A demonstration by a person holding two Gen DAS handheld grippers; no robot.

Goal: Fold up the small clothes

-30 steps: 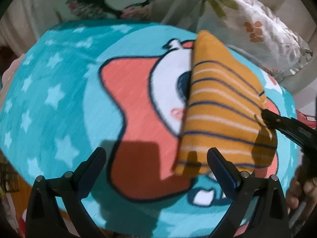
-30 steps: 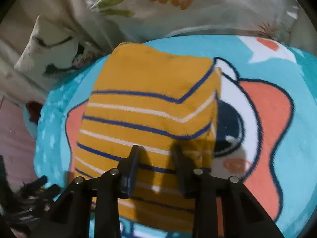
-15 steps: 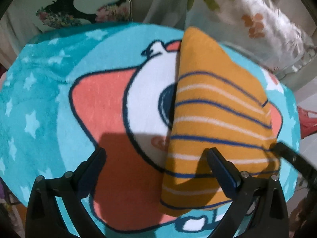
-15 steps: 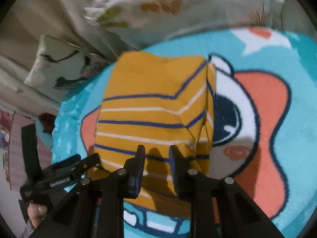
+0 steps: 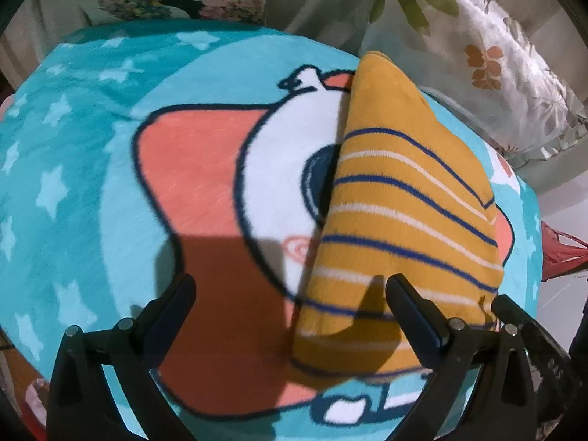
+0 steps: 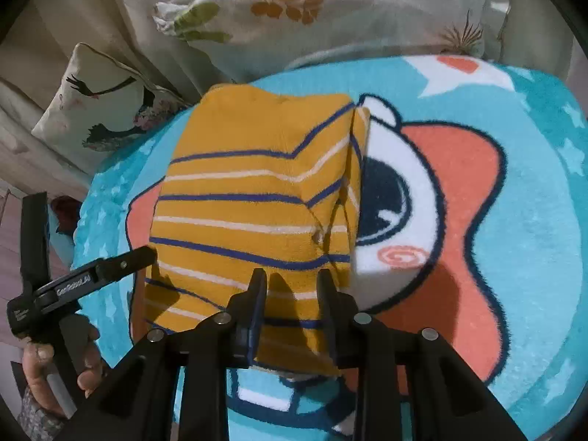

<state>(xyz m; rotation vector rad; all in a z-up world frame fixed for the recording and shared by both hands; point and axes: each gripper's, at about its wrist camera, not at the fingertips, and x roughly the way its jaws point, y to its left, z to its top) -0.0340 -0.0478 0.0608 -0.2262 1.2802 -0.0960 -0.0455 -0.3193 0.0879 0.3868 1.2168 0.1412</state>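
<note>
A folded mustard-yellow garment with blue and white stripes point(image 5: 400, 228) lies on a turquoise cartoon blanket point(image 5: 92, 183); it also shows in the right wrist view point(image 6: 257, 198). My left gripper point(image 5: 290, 294) is open and empty, its right finger over the garment's near left edge. In the right wrist view the left gripper's finger point(image 6: 110, 268) touches the garment's left side. My right gripper point(image 6: 292, 286) hovers over the garment's near edge with the jaws a narrow gap apart and nothing clearly pinched between them.
A floral pillow point(image 6: 330, 11) lies behind the blanket and a bird-print cushion point(image 6: 95, 106) at the back left. The blanket point(image 6: 533, 220) ends at a rounded edge on all sides. A red item point(image 5: 562, 253) sits off the right edge.
The left gripper has moved in toward the garment's near left edge. The right gripper's jaws have widened slightly and it has drawn back a little. The garment lies unchanged.
</note>
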